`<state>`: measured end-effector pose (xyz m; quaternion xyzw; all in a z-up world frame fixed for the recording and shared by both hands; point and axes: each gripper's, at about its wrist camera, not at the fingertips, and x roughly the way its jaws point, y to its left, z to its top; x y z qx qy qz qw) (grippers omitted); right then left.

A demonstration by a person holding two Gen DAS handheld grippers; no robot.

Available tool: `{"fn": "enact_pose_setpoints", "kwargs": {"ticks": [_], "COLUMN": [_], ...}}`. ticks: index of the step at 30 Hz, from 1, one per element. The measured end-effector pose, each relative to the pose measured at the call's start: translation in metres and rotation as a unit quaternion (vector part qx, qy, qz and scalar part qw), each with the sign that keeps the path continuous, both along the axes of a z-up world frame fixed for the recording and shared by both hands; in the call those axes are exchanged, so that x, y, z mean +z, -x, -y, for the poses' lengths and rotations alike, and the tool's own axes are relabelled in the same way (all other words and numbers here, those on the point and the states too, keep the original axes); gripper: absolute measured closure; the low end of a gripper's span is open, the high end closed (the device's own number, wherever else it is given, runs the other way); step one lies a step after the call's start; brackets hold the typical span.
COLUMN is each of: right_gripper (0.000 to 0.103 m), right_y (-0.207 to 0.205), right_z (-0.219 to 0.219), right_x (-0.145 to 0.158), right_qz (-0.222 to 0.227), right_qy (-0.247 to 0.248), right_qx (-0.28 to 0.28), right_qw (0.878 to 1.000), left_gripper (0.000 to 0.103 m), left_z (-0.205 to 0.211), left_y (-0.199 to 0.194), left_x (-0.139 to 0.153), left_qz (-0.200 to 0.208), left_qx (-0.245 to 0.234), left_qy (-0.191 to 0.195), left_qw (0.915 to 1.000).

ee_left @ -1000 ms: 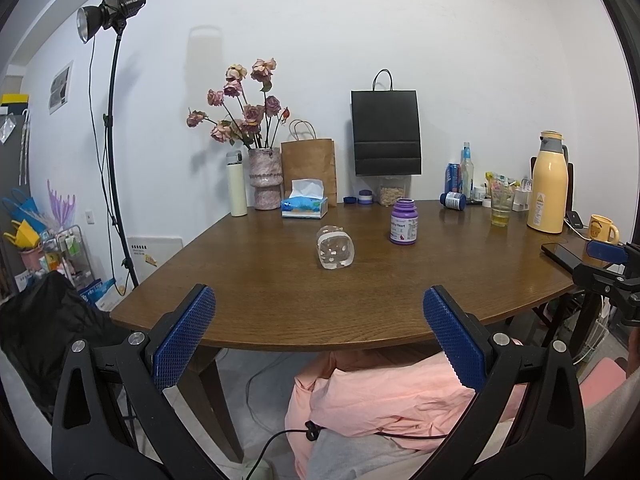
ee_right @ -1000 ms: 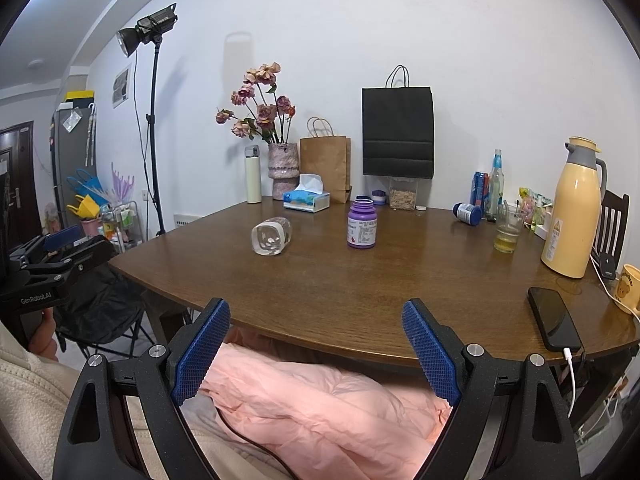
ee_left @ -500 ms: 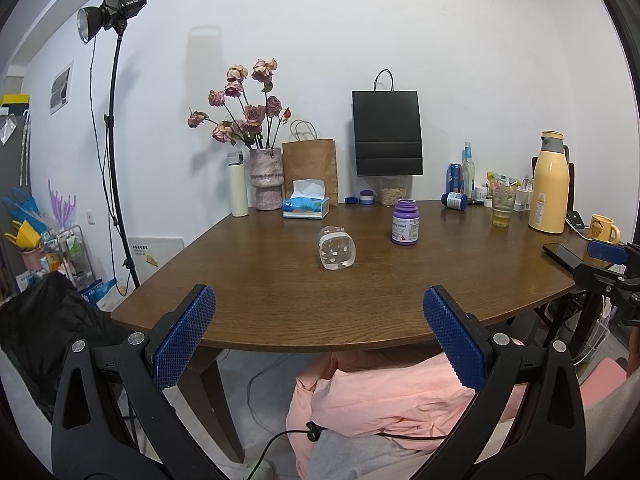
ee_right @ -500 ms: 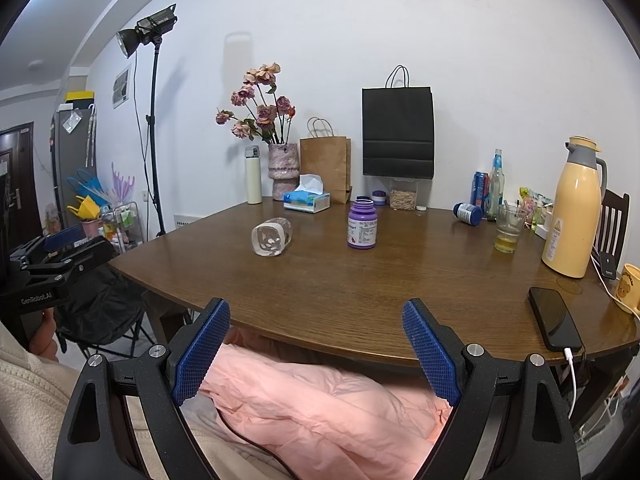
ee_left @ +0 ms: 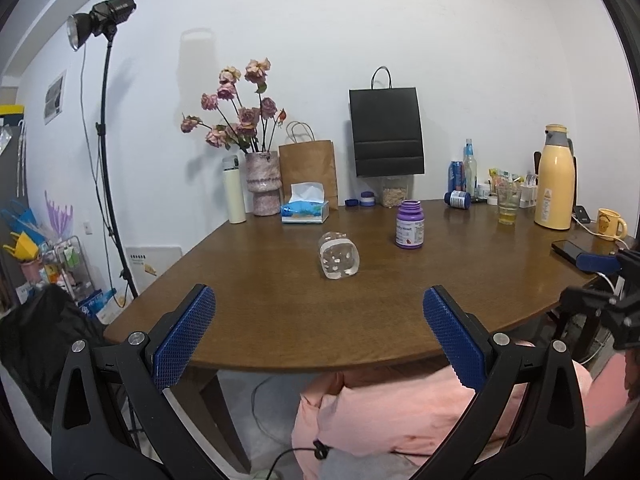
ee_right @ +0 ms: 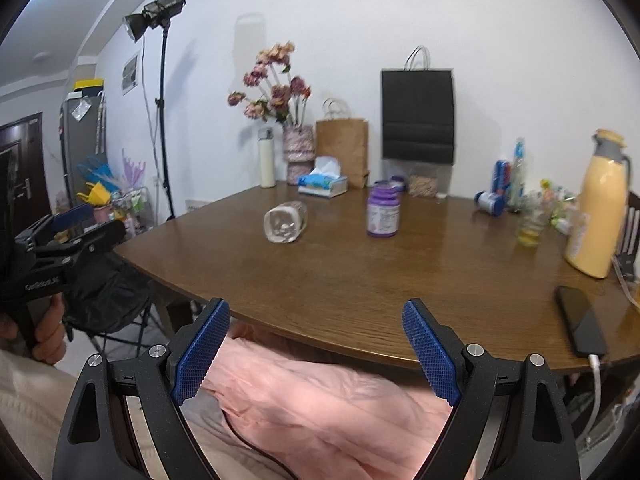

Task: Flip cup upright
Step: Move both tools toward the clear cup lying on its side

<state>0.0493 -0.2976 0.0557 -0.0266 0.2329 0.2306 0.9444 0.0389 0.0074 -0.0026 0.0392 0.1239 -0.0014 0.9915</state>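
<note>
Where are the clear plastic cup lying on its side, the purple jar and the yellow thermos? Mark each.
clear plastic cup lying on its side (ee_left: 338,255), left wrist view, its near end.
purple jar (ee_left: 409,225), left wrist view, label.
yellow thermos (ee_right: 596,216), right wrist view, body.

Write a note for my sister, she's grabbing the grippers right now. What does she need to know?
Left gripper: open, empty, held short of the table's near edge.
Right gripper: open, empty, also short of the edge.
Clear cup: lying on its side mid-table, left of the purple jar, apart from it.
Done: nothing, the cup is untouched.
Left: reach in, grip the cup, stand it upright, let go.
</note>
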Motion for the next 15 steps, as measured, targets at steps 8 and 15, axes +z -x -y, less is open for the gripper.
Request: {"fn": "enact_pose_setpoints", "kwargs": {"ticks": [8, 15], "right_gripper": [0.011, 0.011], "right_y": [-0.085, -0.186], "right_z": [-0.038, -0.104], "right_x": [-0.013, -0.026], "right_qz": [-0.051, -0.109], "right_qy": [0.008, 0.011], "right_qx": [0.024, 0.051], "right_qw": [0.998, 0.993], "left_gripper": [0.0, 0.0], "left_z": [-0.023, -0.051], "left_y": [-0.097, -0.165], "left_x": [-0.009, -0.008], "left_qz": [-0.082, -0.067], "left_qx": [0.022, 0.049], "left_qy": [0.021, 0.032], "left_qw": [0.9962, 0.996]}}
